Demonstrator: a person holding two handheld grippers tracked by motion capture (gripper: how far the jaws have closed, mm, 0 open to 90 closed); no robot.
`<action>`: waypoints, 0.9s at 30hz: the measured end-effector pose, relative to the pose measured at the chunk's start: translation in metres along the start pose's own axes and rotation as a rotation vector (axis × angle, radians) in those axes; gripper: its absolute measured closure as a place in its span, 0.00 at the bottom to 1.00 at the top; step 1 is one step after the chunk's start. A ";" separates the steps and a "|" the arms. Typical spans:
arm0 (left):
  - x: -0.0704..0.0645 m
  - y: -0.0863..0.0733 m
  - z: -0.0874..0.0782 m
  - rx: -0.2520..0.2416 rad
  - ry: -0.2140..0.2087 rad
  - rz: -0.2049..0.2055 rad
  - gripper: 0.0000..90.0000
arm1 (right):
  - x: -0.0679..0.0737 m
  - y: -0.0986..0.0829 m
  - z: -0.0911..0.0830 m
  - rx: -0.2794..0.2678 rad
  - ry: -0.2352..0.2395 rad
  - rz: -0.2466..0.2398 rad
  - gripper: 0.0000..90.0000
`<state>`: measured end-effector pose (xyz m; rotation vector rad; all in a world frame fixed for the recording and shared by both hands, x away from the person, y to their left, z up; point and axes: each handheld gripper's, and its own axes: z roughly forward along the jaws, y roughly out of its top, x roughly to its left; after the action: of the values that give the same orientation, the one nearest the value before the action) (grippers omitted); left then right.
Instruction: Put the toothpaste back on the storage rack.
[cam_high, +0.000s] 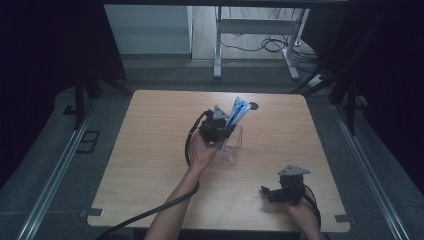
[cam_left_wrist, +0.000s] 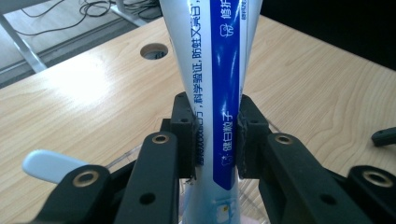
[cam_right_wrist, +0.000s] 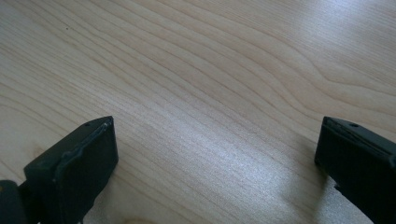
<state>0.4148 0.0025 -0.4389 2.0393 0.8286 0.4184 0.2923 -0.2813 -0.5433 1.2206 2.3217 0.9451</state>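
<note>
We've got the left gripper (cam_left_wrist: 215, 135) with its jaws pinching the blue-and-white toothpaste tube (cam_left_wrist: 212, 70) upright over the clear plastic cup (cam_high: 230, 147) mid-worktop (cam_high: 150, 150), while the right gripper (cam_right_wrist: 215, 154) sits near the front edge, jaws spread wide.

the tube (cam_left_wrist: 219, 70) is white with a blue stripe and blue lettering; the cup (cam_high: 231, 150) is clear, the worktop (cam_high: 150, 165) pale woodgrain, both grippers black.
</note>
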 end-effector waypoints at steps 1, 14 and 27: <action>0.000 -0.001 0.001 0.005 0.002 0.002 0.82 | 0.000 0.000 0.000 0.000 0.000 0.000 0.00; -0.005 -0.004 0.005 0.032 0.016 0.009 0.81 | 0.000 0.000 0.000 0.000 0.000 0.001 0.00; -0.011 -0.005 0.012 0.114 0.021 0.046 0.76 | 0.000 0.000 0.000 0.000 0.001 0.001 0.00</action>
<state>0.4116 -0.0102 -0.4501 2.1658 0.8363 0.4273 0.2923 -0.2812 -0.5433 1.2215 2.3216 0.9459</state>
